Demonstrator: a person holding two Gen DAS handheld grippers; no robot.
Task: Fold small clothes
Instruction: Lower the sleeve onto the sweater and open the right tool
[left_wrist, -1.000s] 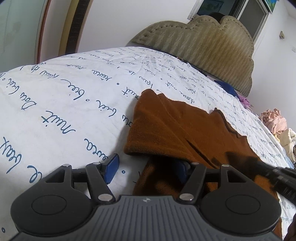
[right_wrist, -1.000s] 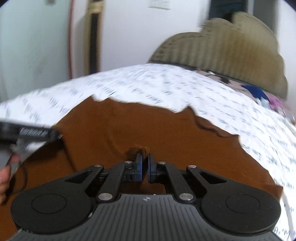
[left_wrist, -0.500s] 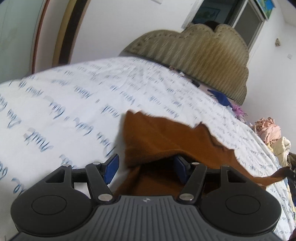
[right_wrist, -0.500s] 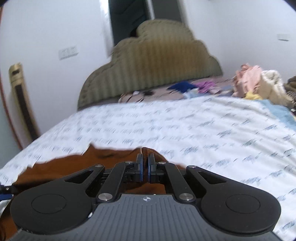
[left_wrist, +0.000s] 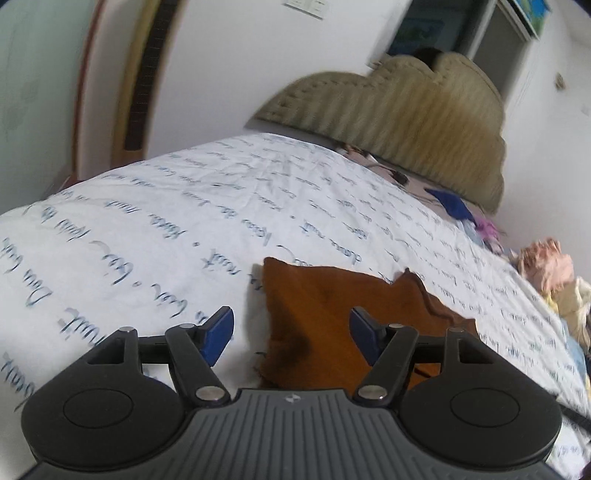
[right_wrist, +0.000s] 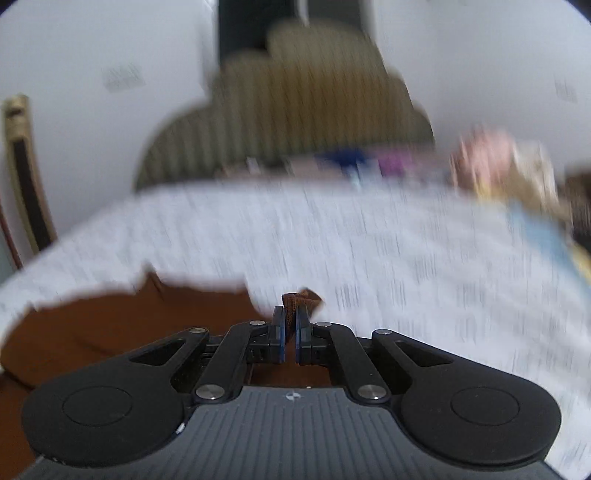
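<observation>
My left gripper (left_wrist: 291, 332) spread wide, grasping nothing, poised over near left edge of brown garment (left_wrist: 332, 325). Garment lies on bed (left_wrist: 147, 221), partly doubled over, notched far edge showing. My right gripper (right_wrist: 291, 325) clenched on tuft of garment's right edge, raised off sheet; view blurred. Step in hand, as I judge: carrying right side across for fold. Next move calls for laying pinched edge onto left side, edges aligned, then letting go. Clothes pile (left_wrist: 546, 266) far right.

- White bedsheet (left_wrist: 229, 206) printed with blue handwriting
- Scalloped olive headboard (left_wrist: 417, 110)
- Blue cloth (left_wrist: 452, 206) near headboard
- Pink clothes pile (left_wrist: 545, 264) at bed edge
</observation>
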